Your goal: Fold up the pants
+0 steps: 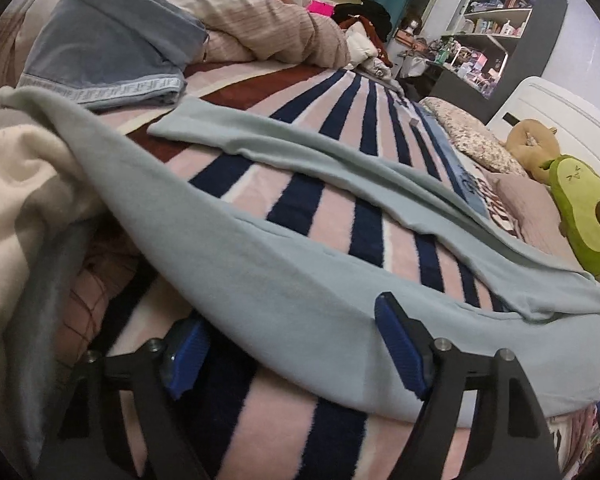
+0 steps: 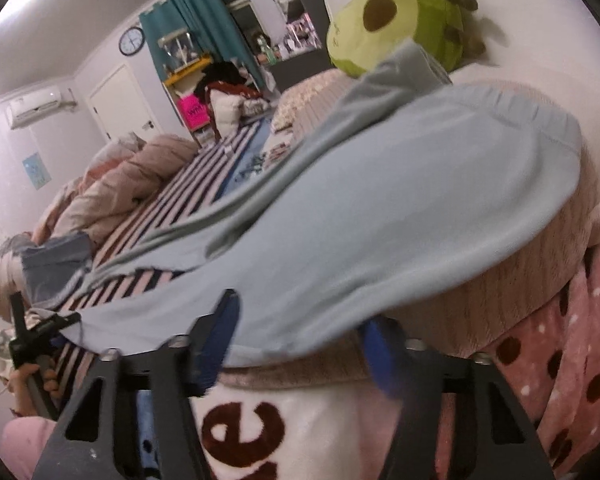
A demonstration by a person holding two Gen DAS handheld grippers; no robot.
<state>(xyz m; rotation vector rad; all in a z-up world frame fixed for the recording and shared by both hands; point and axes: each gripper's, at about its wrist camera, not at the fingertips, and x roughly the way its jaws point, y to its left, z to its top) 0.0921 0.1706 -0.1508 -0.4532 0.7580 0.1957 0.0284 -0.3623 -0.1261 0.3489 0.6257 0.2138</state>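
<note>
Item one: pale blue pants, spread lengthwise across my bed, on a striped blanket of pink, navy and maroon. One leg runs toward the far side, the other drapes over the near edge; the waistband end lies by the pillows, seen in the right wrist view as pants just beside the avocado plush. Item two: my left gripper, fingers spread wide, one blue pad above the near pant leg's fabric and one below its edge, not closed on it. Item three: my right gripper, fingers likewise apart, straddling the lower edge of the seat area; the far pad is partly hidden under the cloth. Item four: folded grey-blue garment at the far corner, next to a bunched pink-beige duvet. Item five: avocado plush near the headboard.
</note>
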